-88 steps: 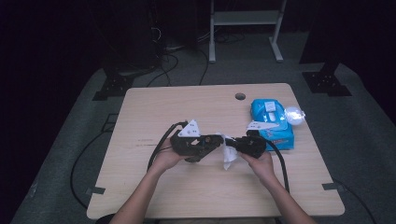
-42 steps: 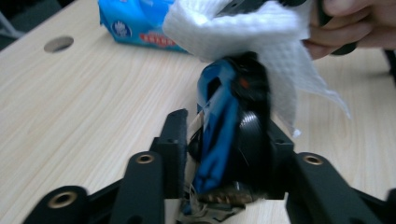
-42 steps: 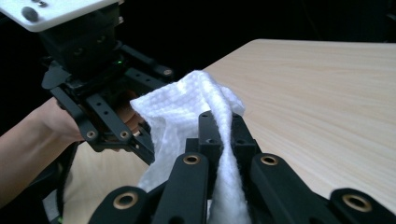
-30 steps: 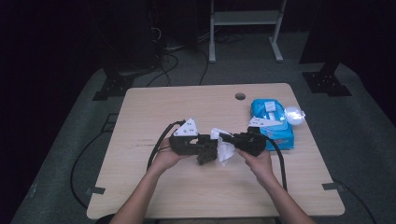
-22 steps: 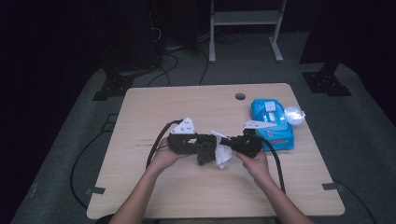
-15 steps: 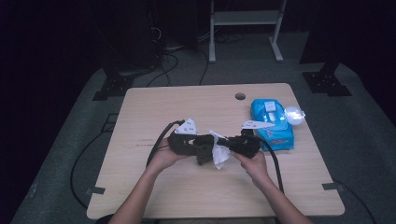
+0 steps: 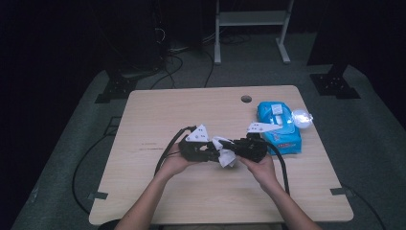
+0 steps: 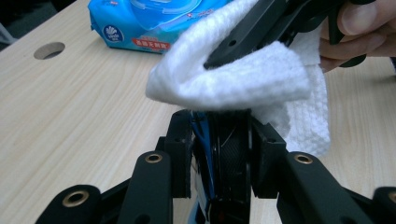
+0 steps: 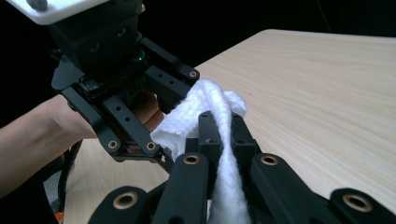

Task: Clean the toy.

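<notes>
Holding white wet wipe [image 7: 226,154] just above worktop [image 7: 158,115], toward near edge, mid-width. Right gripper [image 9: 223,125] jaws pinched shut on wipe. Left gripper [image 8: 223,135] jaws clamped on dark flat object, identity unclear; wipe draped across it. Wipe looks soft, limp, light, tearable; best pinched at bunched fold. Blue wipes pack [image 7: 278,125] near right edge.

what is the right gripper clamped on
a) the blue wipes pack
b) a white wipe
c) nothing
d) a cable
b: in the right gripper view the right gripper has its jaws shut on a white wipe, while the blue wipes pack lies apart on the table.
</notes>
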Available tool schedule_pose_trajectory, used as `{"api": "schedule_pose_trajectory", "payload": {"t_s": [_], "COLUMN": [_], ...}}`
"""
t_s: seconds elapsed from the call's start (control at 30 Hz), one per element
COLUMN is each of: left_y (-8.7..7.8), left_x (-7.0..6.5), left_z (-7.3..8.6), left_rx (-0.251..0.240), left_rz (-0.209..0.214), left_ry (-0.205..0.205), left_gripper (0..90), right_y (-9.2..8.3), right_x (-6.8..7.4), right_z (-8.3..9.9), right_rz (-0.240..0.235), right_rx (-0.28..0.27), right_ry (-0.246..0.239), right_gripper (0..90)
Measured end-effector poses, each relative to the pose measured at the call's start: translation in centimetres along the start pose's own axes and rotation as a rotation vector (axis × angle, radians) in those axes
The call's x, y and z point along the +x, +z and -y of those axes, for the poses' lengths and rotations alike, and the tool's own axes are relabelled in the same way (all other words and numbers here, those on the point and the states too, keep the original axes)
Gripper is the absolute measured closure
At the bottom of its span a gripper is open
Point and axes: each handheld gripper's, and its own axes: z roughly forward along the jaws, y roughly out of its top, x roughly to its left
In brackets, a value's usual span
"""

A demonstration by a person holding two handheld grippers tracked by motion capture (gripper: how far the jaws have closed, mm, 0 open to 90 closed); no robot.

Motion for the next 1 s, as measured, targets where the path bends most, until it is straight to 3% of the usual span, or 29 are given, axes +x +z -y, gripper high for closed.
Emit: {"api": "schedule_pose_trajectory", "payload": {"t_s": [0.2,0.47,0.67,0.77,1.0], "left_y": [0.1,1.2,1.6,1.6,2.0], "left_x": [0.5,0.8,1.2,1.2,1.2], "left_z": [1.4,3.5,4.3,4.3,4.0], "left_rx": [0.018,0.102,0.130,0.127,0.127], "left_rz": [-0.005,0.010,0.024,0.027,0.012], "left_ry": [-0.024,-0.046,-0.053,-0.055,-0.059], "left_gripper": [66.2,67.0,67.4,67.4,62.4], "right_y": [0.2,1.4,0.6,0.1,1.1], "right_x": [-1.0,-1.8,-3.1,-3.5,-2.4], "right_z": [0.4,1.7,2.0,2.0,2.0], "right_rz": [0.085,0.162,0.219,0.219,0.200], "right_rx": [0.056,0.153,0.159,0.150,0.163], "right_ry": [-0.030,-0.077,-0.071,-0.053,-0.072], "right_gripper": [86.6,86.4,86.4,86.4,86.4]}}
